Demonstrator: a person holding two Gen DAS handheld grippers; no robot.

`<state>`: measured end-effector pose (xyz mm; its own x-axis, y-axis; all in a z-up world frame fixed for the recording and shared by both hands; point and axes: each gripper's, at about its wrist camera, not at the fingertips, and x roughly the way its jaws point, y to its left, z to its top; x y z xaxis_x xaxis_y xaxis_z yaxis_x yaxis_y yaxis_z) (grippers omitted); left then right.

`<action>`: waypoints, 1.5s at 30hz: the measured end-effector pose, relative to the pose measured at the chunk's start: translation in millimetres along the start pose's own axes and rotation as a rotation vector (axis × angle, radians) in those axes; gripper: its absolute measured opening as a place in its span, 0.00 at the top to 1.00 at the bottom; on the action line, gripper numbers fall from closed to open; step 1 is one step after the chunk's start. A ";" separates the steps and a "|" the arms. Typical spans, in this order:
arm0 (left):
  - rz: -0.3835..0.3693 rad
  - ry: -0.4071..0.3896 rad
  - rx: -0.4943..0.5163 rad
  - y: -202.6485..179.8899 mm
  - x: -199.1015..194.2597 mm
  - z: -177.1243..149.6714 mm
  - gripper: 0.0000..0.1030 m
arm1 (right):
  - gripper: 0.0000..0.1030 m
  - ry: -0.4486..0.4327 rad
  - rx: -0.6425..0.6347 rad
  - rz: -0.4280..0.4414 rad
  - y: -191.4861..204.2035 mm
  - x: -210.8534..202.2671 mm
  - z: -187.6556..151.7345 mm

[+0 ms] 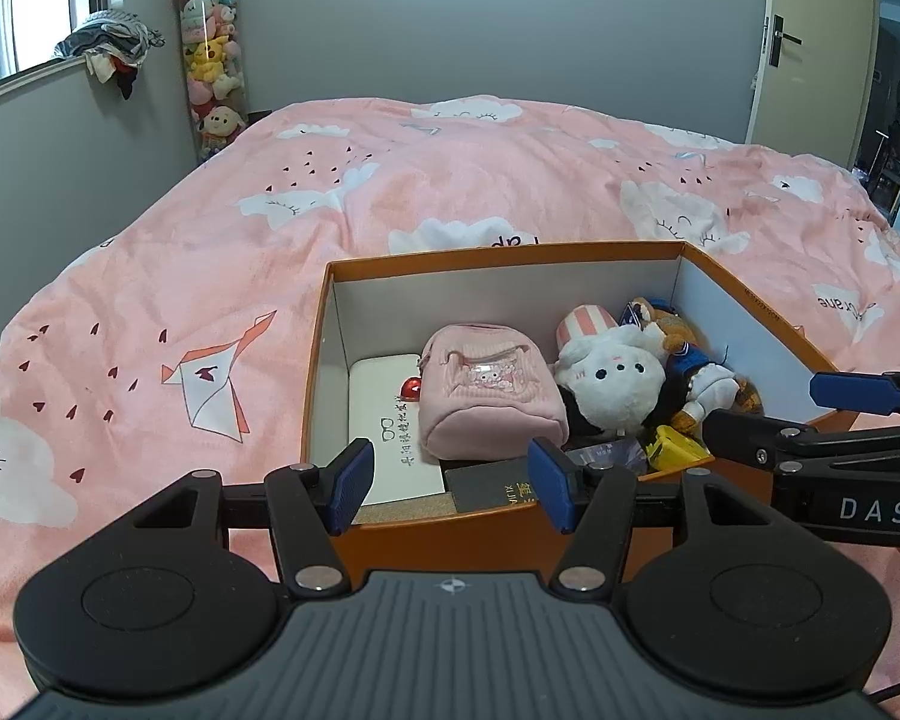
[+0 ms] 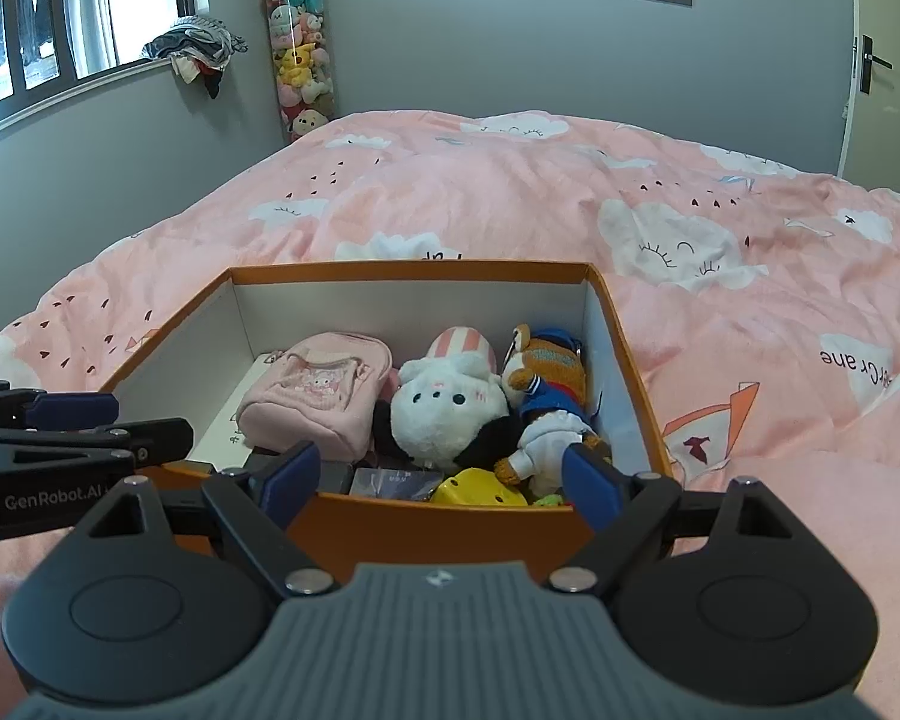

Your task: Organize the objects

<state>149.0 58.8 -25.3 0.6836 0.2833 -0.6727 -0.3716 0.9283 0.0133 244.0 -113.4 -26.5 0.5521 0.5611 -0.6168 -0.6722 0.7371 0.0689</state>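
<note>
Pink cloud-print bedding (image 1: 450, 180) fills the room's foreground, and on it sits an orange box (image 1: 510, 253) that already holds, from left to right, a white card (image 1: 390, 414), a pink pouch (image 1: 486, 396), a white plush (image 1: 612, 384) and a bear in blue (image 2: 546, 378), with a yellow item (image 2: 480, 489) at the near wall. Nothing lies loose on the covers, so the sorting looks nearly done; perhaps only closing or moving the box remains. The left gripper (image 1: 450, 486) hangs over the near rim, fingers wide apart and empty. The right gripper (image 2: 438, 480) does likewise, spread and gripping nothing.
</note>
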 end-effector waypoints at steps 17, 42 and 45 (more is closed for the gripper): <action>-0.014 0.010 -0.016 2.5 1.2 -1.9 0.34 | 0.13 0.003 -0.003 0.001 -0.7 0.6 -1.9; -0.020 0.017 -0.023 2.7 2.5 -3.4 0.34 | 0.12 0.003 -0.003 -0.001 0.5 0.3 -2.3; -0.026 0.020 -0.028 3.9 3.6 -4.8 0.34 | 0.12 0.005 -0.005 -0.003 0.9 1.2 -3.1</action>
<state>146.9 62.3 -31.2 0.6806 0.2540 -0.6872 -0.3717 0.9280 -0.0251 242.5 -113.3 -29.6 0.5515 0.5574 -0.6206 -0.6735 0.7365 0.0631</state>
